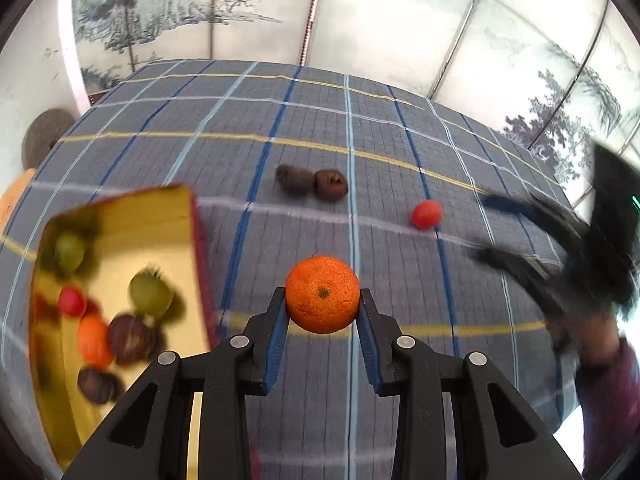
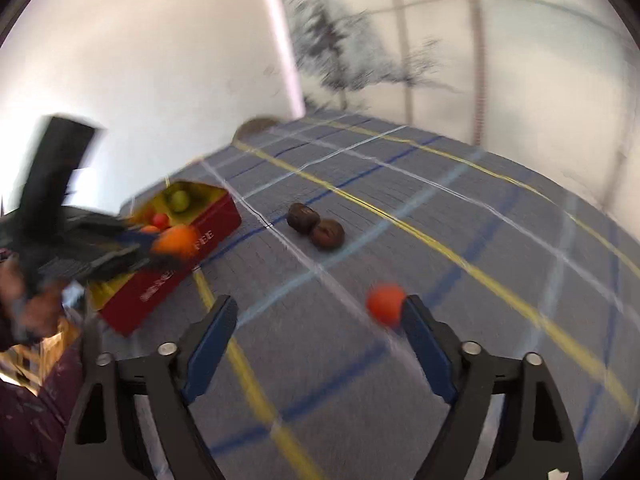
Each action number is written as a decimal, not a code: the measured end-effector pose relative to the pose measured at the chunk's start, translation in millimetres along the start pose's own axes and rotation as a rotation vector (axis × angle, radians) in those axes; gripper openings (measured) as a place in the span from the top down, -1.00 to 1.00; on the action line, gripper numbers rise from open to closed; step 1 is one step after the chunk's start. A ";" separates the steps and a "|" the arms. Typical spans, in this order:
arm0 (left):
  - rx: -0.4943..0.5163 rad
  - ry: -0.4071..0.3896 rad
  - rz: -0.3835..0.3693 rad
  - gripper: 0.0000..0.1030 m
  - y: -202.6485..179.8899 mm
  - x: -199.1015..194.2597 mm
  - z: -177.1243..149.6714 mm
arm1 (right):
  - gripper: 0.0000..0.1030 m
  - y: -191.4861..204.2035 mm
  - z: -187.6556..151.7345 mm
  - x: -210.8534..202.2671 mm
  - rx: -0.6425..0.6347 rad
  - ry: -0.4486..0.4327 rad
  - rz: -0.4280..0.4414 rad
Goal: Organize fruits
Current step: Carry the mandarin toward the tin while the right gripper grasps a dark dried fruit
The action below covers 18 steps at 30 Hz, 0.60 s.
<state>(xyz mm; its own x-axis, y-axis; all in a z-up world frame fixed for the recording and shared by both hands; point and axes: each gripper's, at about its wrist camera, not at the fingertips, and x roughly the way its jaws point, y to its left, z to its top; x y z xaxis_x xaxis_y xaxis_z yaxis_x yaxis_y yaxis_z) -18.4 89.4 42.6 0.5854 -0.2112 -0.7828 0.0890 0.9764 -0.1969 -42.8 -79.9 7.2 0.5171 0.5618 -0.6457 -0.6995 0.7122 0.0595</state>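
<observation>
Left gripper (image 1: 323, 300): clamped on orange (image 1: 322, 294), beside red tin (image 2: 176, 272) of fruit. Right gripper (image 2: 320, 320): jaws wide, empty, red fruit (image 2: 385, 304) at fingertip. Two brown fruits (image 2: 316, 226) touching on checked cloth (image 2: 480, 240).

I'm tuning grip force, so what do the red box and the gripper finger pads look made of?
Red box: probably thin metal tin, glossy red outside with printed lettering and a shiny gold, reflective interior. Pads on the left hand-held gripper: blue, matte, finely ribbed, likely rubber or soft plastic; the black finger frames look like hard plastic.
</observation>
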 end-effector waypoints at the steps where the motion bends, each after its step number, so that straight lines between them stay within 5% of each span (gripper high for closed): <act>1: 0.002 -0.015 0.013 0.33 2.4 -8.4 -6.5 | -0.42 -0.6 13.9 21.6 -0.030 0.043 0.025; 6: 0.023 -0.049 0.057 0.32 11.4 -34.6 -26.5 | -0.31 1.8 47.9 96.7 -0.147 0.194 0.016; 11: 0.012 -0.050 0.065 0.32 26.4 -44.1 -34.9 | -0.23 5.8 62.4 136.8 -0.214 0.249 0.017; 16: -0.019 -0.062 0.070 0.32 38.2 -49.3 -38.3 | 0.35 6.8 64.2 156.1 -0.221 0.279 0.009; 18: -0.029 -0.072 0.074 0.32 41.6 -53.2 -40.0 | 0.36 11.2 61.8 150.9 -0.209 0.287 -0.011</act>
<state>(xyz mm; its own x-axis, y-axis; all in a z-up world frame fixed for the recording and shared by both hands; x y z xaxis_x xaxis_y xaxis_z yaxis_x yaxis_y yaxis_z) -78.1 139.5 52.4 0.6463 -0.1340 -0.7512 0.0207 0.9872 -0.1582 57.8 38.9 -42.6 0.3861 0.3928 -0.8346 -0.7958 0.5994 -0.0861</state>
